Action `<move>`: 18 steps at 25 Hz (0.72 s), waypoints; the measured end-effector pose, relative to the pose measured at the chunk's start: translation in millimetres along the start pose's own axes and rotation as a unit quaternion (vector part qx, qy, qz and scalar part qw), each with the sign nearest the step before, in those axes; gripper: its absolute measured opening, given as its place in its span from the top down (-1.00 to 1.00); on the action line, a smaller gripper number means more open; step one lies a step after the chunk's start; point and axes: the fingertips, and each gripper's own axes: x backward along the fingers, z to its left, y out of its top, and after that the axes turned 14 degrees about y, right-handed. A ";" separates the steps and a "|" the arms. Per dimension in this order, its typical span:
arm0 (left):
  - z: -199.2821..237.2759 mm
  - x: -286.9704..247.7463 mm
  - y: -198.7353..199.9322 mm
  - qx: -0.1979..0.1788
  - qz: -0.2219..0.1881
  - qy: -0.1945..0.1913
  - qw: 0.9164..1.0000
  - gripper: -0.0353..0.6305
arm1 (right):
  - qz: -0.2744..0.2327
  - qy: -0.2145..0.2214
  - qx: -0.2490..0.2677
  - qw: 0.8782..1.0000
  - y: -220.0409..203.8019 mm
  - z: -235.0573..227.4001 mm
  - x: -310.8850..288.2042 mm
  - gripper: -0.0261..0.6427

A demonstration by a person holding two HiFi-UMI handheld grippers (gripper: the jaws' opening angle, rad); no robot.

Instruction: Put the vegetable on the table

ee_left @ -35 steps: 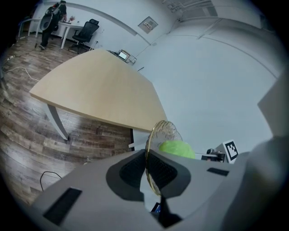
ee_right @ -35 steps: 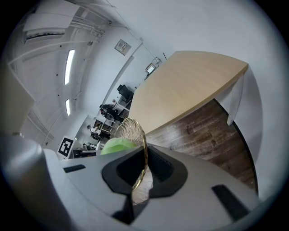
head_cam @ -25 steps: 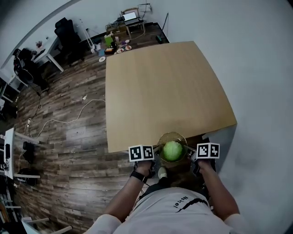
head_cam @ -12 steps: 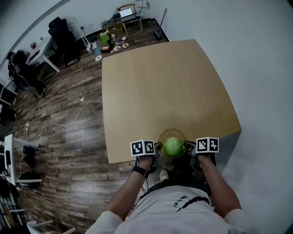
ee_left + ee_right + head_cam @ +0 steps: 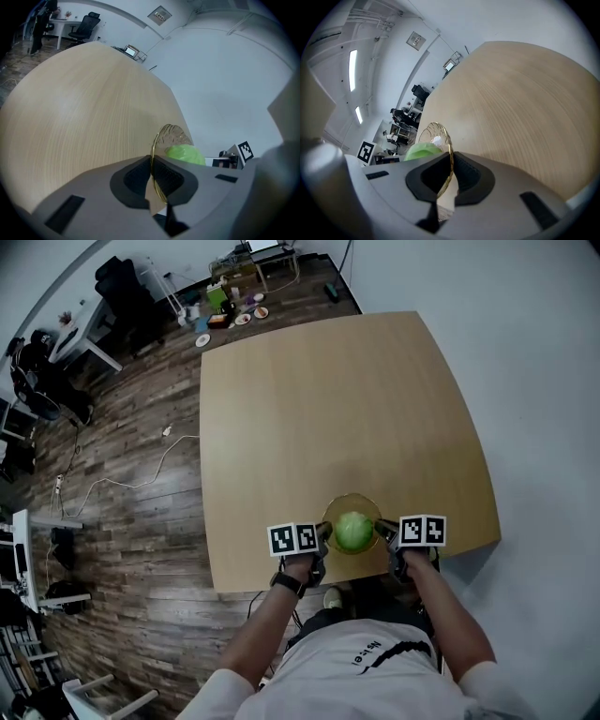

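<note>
A round green vegetable (image 5: 353, 532) sits in a gold wire bowl (image 5: 351, 503) held over the near edge of the wooden table (image 5: 328, 409). My left gripper (image 5: 322, 537) is shut on the bowl's left rim, and my right gripper (image 5: 383, 531) is shut on its right rim. In the left gripper view the gold rim (image 5: 153, 154) runs between the dark pads, with the vegetable (image 5: 185, 154) beyond. The right gripper view shows the rim (image 5: 449, 161) pinched the same way, the green vegetable (image 5: 421, 151) to its left.
The table's near edge (image 5: 281, 582) lies just under the bowl. A white wall (image 5: 525, 381) runs along the right. To the left is wood floor with a cable (image 5: 131, 479); desks, chairs and small items (image 5: 225, 315) stand at the far end.
The bowl with the vegetable has moved forward, from over the floor in front of the table's edge to over the tabletop. Both grippers have kept their grip.
</note>
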 end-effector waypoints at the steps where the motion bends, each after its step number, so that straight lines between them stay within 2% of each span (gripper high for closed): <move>1: -0.2 -8.9 8.0 0.003 0.000 0.003 1.000 0.82 | 0.005 -0.001 -0.001 1.000 10.2 -6.8 -4.9 0.84; 7: 8.2 -54.9 47.7 0.021 0.002 0.019 1.000 0.82 | 0.030 -0.002 -0.013 0.999 54.5 -40.8 -37.2 0.84; 15: 21.1 -90.0 51.8 0.030 0.004 0.029 0.999 0.82 | 0.037 -0.006 -0.028 0.999 60.0 -75.5 -58.7 0.84; 18: 26.1 -102.9 66.9 0.030 0.008 0.036 0.999 0.82 | 0.042 -0.010 -0.033 0.999 72.7 -83.9 -70.5 0.84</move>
